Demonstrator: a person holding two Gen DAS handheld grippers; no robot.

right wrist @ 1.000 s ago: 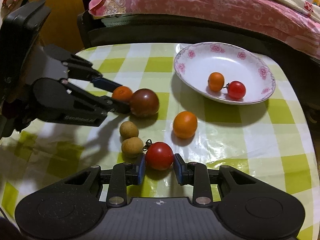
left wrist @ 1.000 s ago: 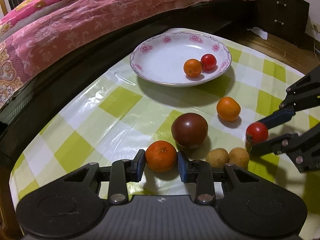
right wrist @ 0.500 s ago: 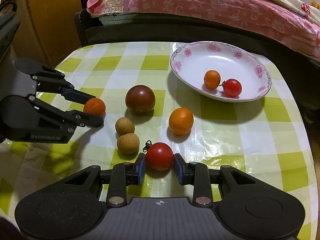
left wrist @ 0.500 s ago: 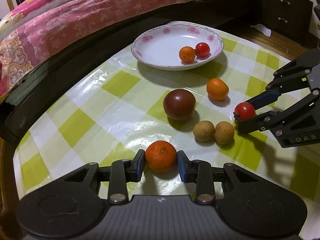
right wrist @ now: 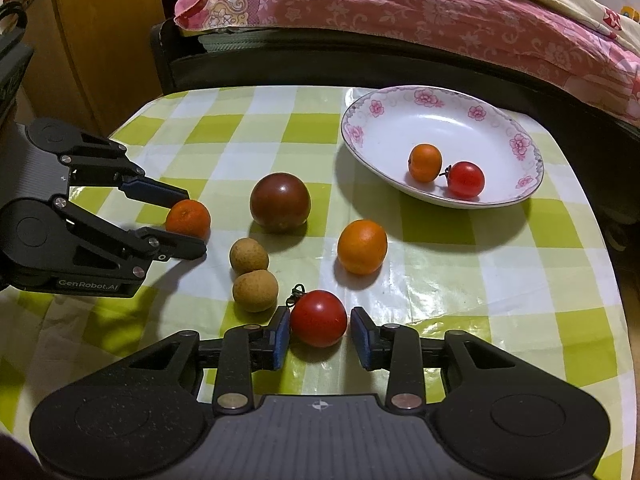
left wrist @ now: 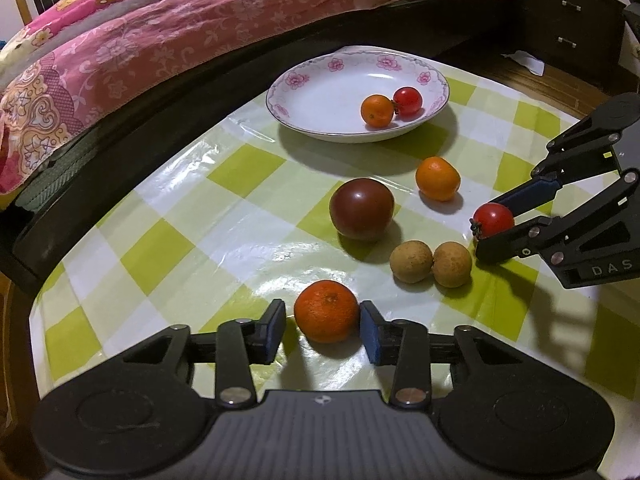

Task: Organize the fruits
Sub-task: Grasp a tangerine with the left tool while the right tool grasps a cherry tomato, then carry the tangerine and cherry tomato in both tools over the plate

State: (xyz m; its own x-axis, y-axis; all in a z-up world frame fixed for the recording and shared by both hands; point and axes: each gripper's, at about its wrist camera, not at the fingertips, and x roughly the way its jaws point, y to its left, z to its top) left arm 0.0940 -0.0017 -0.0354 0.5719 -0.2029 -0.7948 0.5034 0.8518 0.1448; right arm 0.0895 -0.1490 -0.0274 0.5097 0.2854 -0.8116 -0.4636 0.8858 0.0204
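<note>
Left wrist view: the left gripper [left wrist: 322, 330] sits low over a bench covered in a green-and-white checked plastic cloth [left wrist: 168, 208]. Its fingers stand apart around a small round orange mandarin [left wrist: 327, 311]; the right pad touches the fruit and a gap shows at the left pad. Right wrist view: the right gripper [right wrist: 320, 336] is likewise parted around a small red cherry tomato with a dark stem [right wrist: 319, 318], with a gap on the right side. Between the two grippers lie two tan round longans [right wrist: 252, 274], touching each other. Beyond them rest a large dark maroon tomato [right wrist: 280, 202] and a second orange mandarin [right wrist: 362, 246], set apart. Farther back, near the bed with a pink floral quilt [right wrist: 420, 4], a white shallow plate with pink flower rim [right wrist: 400, 100] holds a small orange fruit [right wrist: 425, 163] touching a red cherry tomato [right wrist: 465, 179].
</note>
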